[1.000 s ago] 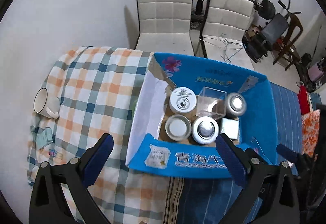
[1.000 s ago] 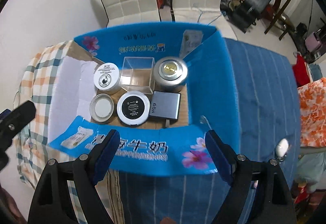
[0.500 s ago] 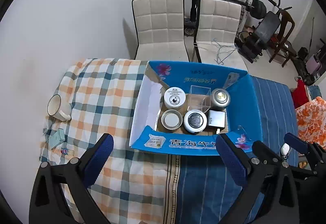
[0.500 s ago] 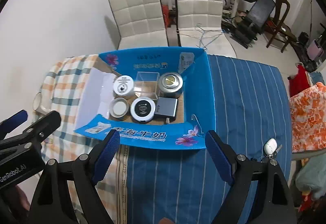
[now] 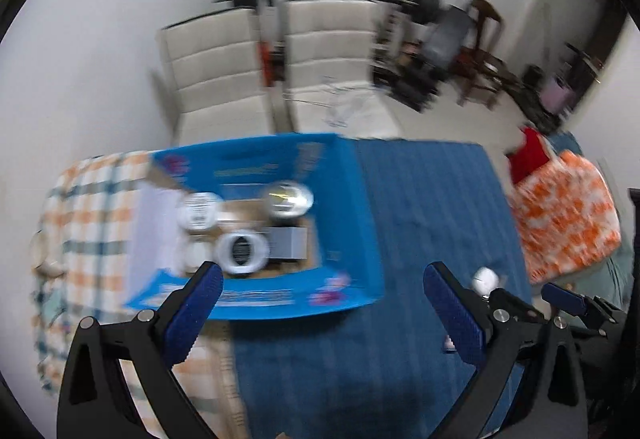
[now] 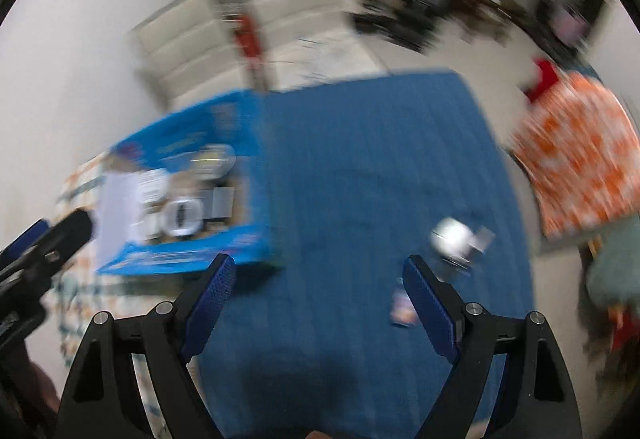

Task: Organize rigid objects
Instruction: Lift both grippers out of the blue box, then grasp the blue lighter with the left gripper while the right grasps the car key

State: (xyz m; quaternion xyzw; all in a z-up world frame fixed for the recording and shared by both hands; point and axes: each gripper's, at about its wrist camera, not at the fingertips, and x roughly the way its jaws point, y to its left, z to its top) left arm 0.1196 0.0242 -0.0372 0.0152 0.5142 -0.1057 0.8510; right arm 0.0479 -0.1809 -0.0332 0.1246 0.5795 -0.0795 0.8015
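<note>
Box of tins on the worktop

Blue cardboard box (image 5: 360, 215) sits open on the worktop (image 5: 432, 199), holding round white and silver tins (image 5: 286, 197) beside a grey block, all blurred. Left hand-held gripper (image 5: 320, 313) and right hand-held gripper (image 6: 318, 299) hover spread, empty.

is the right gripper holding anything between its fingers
No, the right gripper is open, and only the bare blue striped cloth shows between its fingers.

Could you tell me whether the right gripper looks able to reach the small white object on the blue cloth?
Probably yes: the right gripper is open and empty, and only bare blue cloth separates it from the white object.
</note>
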